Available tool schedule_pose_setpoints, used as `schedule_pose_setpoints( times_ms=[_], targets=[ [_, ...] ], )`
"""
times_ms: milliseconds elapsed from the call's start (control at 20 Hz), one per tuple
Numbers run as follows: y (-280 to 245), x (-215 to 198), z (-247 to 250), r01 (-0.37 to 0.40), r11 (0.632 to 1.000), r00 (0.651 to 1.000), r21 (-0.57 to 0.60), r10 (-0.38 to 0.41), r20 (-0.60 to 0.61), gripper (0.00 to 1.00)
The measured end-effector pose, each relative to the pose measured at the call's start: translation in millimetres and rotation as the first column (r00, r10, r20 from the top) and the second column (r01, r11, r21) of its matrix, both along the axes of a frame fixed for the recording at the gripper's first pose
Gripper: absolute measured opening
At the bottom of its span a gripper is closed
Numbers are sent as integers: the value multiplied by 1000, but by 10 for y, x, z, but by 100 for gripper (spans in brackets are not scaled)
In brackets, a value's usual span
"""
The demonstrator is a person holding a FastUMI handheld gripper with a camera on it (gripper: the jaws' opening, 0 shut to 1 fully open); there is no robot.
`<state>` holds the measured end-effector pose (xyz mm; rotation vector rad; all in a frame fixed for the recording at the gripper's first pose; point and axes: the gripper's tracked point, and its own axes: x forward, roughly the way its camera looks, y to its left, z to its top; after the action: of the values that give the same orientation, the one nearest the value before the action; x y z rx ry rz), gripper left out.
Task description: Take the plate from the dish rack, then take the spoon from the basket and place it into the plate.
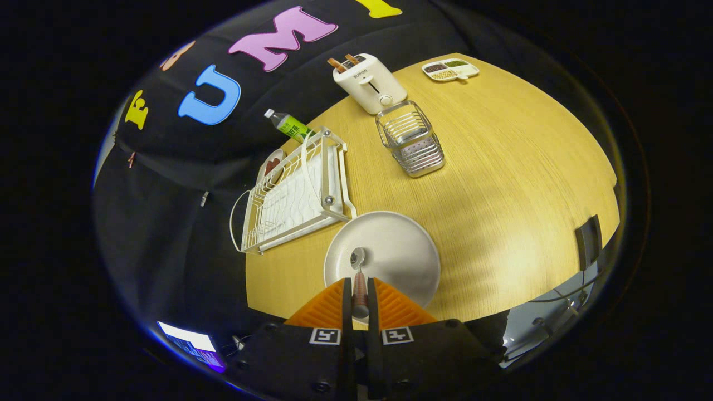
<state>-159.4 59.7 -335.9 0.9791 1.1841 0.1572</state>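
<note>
Two jaws of the gripper [360, 298] pinch the spoon [359, 278] by its handle, nearly closed, with its bowl hanging over the plate [390, 250], ready to lower. That plate lies on the desk [501, 167] beside the dish rack [295, 189], the basket [410, 139] beyond.

The spoon's [359, 278] handle end is hidden between the gripper's [360, 285] closed fingers. Toward ten o'clock, the dish rack [289, 195] covers most of a small plate [271, 167] and a bottle's [288, 126] base. At one o'clock, the divided tray's [450, 69] contents are too small to identify.
</note>
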Motion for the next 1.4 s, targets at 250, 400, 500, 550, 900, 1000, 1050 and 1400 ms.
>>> schedule_pose_setpoints(
  times_ms=[250, 400, 500, 550, 900, 1000, 1050, 1400],
  targets=[
    [147, 87, -100, 21, 998, 1000, 59, -21, -10, 14],
    [118, 30, -294, -9, 1000, 999, 10, 9, -45, 19],
    [53, -28, -405, -16, 1000, 998, -25, 15, -66, 25],
    [12, -46, -446, -15, 999, 997, -46, 11, -73, 32],
    [-202, 2, -519, -57, 981, 997, -186, 47, -60, 53],
    [-228, 67, -439, -102, 965, 995, -243, 97, -32, 53],
    [-249, 123, -375, -121, 953, 992, -278, 125, -6, 53],
    [-289, 763, 448, -138, 860, 926, -491, 289, 245, 53]
  ],
)
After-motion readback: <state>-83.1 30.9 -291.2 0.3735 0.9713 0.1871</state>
